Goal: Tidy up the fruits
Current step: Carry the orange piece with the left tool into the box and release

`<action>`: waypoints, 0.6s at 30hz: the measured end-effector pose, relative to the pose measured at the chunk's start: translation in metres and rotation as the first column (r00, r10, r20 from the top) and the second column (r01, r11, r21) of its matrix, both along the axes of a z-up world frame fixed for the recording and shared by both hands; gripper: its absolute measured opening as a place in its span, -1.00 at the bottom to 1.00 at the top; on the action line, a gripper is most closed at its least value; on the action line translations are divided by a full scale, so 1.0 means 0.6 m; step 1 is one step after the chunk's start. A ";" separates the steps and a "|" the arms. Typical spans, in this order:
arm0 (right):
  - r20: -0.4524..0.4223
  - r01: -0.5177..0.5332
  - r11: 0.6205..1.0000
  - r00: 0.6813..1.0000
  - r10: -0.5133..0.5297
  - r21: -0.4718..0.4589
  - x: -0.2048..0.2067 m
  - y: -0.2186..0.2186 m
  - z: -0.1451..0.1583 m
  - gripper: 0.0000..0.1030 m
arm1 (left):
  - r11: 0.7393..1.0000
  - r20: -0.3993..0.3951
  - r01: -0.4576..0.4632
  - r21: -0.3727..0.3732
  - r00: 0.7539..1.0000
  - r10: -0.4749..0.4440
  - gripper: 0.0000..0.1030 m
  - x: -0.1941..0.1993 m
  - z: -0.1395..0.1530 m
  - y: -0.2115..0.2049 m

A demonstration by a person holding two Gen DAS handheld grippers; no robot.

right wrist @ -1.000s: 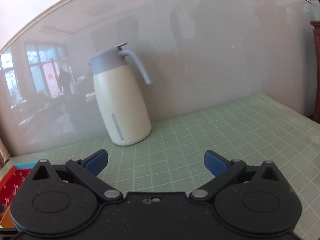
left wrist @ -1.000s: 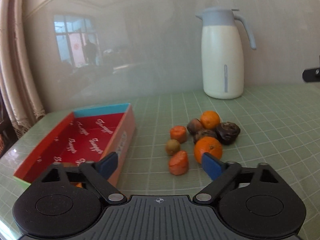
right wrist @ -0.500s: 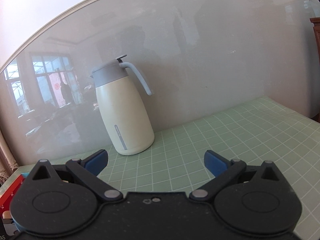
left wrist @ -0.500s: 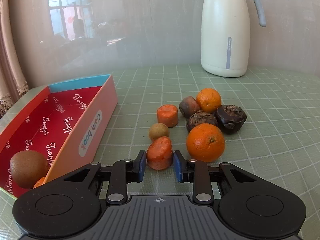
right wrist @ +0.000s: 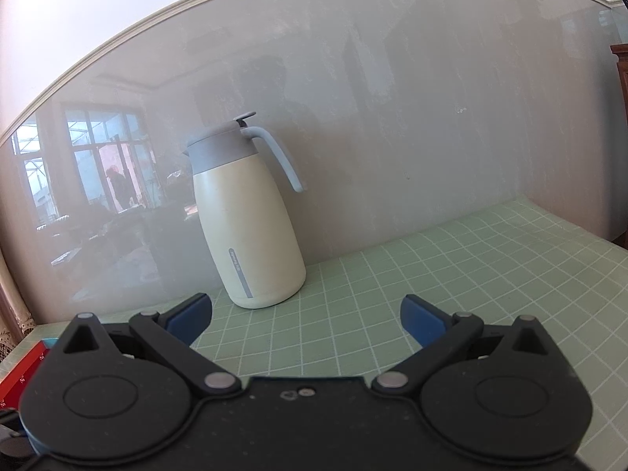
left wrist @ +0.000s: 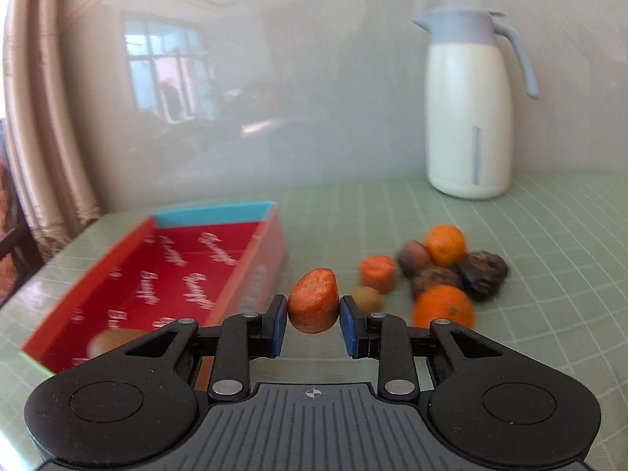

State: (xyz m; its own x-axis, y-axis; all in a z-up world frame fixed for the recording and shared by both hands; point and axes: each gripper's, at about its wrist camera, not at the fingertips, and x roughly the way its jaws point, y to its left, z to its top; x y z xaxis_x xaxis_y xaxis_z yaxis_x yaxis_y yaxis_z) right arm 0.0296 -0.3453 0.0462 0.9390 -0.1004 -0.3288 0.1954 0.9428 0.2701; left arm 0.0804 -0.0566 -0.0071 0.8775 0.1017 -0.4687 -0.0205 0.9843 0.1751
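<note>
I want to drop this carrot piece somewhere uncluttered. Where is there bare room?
Inside the red box, its far half up to the blue end wall is bare. The mat right of the jug is free. The fruit pile is crowded.

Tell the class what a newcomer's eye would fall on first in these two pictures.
First, the orange carrot chunk clamped in the left hand-held gripper, right of the red box. Next, the small heap of oranges and dark fruits further right on the green checked table. Last, the cream jug by the wall, beyond the open right hand-held gripper.
</note>
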 end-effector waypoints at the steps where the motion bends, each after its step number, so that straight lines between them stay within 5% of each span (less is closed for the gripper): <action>1: -0.003 -0.002 1.000 1.000 0.002 -0.002 0.001 0.003 0.000 1.00 | 1.000 0.013 -0.018 -0.002 1.000 0.018 -0.43 -0.003 0.005 0.010; 10: -0.050 0.044 0.994 0.998 -0.049 -0.098 0.021 0.053 -0.009 1.00 | 0.971 0.068 -0.238 -0.029 0.969 0.239 -0.43 -0.017 0.028 0.129; 18: -0.054 0.003 0.996 0.998 -0.008 -0.094 0.035 0.092 -0.013 1.00 | 0.919 -0.029 -0.382 -0.100 0.924 0.381 -0.43 0.002 0.016 0.226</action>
